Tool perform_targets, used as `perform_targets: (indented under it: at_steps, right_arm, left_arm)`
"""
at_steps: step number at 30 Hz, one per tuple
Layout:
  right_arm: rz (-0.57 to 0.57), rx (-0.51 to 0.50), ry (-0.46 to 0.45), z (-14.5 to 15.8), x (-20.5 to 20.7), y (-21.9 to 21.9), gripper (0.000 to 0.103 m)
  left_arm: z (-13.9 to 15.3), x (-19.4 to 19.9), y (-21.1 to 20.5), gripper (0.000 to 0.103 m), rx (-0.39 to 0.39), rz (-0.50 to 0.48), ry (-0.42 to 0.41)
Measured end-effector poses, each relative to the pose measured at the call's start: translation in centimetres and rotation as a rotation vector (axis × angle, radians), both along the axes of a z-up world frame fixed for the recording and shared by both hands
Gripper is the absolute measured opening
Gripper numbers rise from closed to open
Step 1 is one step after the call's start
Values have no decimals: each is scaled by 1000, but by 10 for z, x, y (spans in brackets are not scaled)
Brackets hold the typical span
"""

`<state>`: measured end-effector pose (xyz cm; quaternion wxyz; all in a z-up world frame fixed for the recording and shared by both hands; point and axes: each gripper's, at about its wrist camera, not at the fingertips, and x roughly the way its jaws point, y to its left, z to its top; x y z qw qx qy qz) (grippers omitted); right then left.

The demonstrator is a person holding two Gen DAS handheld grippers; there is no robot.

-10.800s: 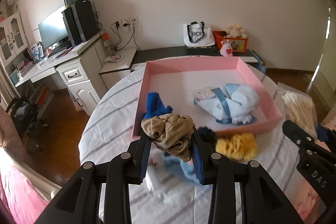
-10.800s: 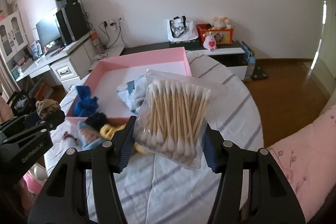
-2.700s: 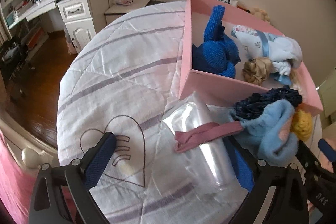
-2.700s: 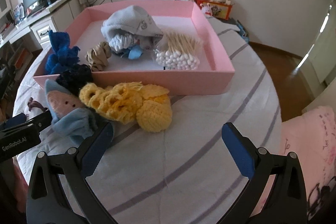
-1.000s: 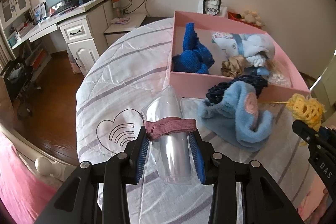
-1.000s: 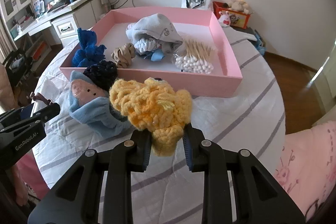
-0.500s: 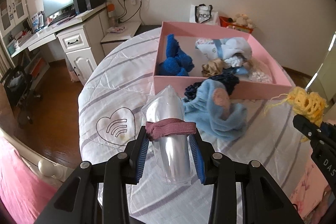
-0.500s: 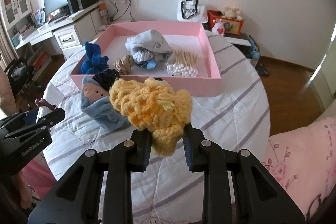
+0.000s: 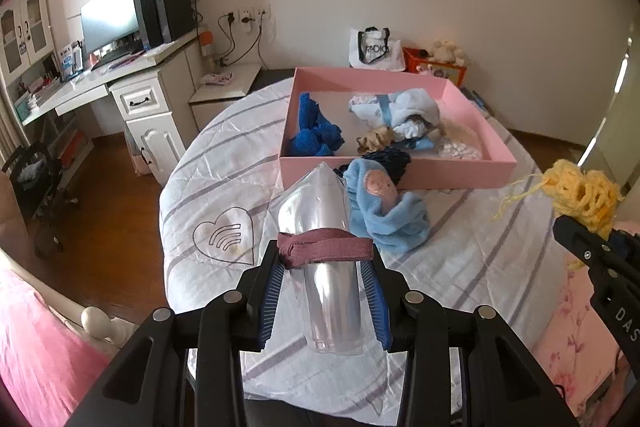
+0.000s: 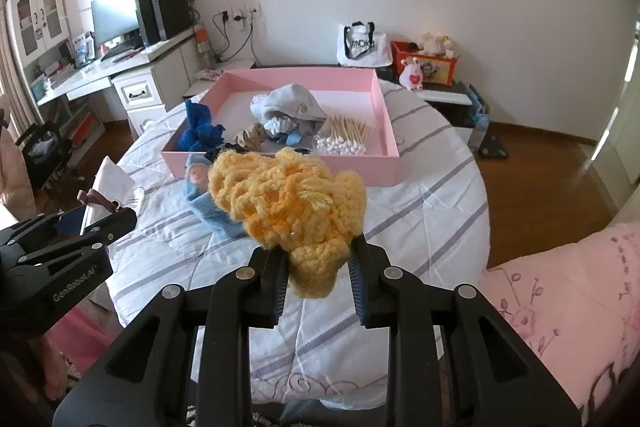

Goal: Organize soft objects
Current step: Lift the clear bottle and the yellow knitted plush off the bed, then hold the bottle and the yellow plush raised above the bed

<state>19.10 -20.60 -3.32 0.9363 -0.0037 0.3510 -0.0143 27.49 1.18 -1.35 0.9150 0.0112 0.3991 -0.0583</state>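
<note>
Your tray (image 10: 390, 131) sits at the far middle of the bench (image 10: 432, 211). In the tray, from the right wrist view: knotted cloth (image 10: 200, 131) at left, scrunchie (image 10: 250, 137) beside it, bundled garment (image 10: 290, 107) behind, swabs (image 10: 344, 137) at right. The doll (image 9: 384, 207) lies on the bench just before the tray's near wall. The desk (image 9: 120, 75) stands far left, with the tote bag (image 9: 374, 49) behind the tray.

Soft daylight enters from the right, overexposing that edge; both fisheye views stay sharp, curved and dark-cornered.
</note>
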Motion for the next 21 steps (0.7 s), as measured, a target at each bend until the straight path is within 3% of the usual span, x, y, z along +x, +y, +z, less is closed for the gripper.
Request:
perform_targets:
  at_steps: [21]
  right_arm:
    - [29,-18,-186,46,-79,9,25]
  left_arm:
    - [59,-105,3,36,-15,-18,-174]
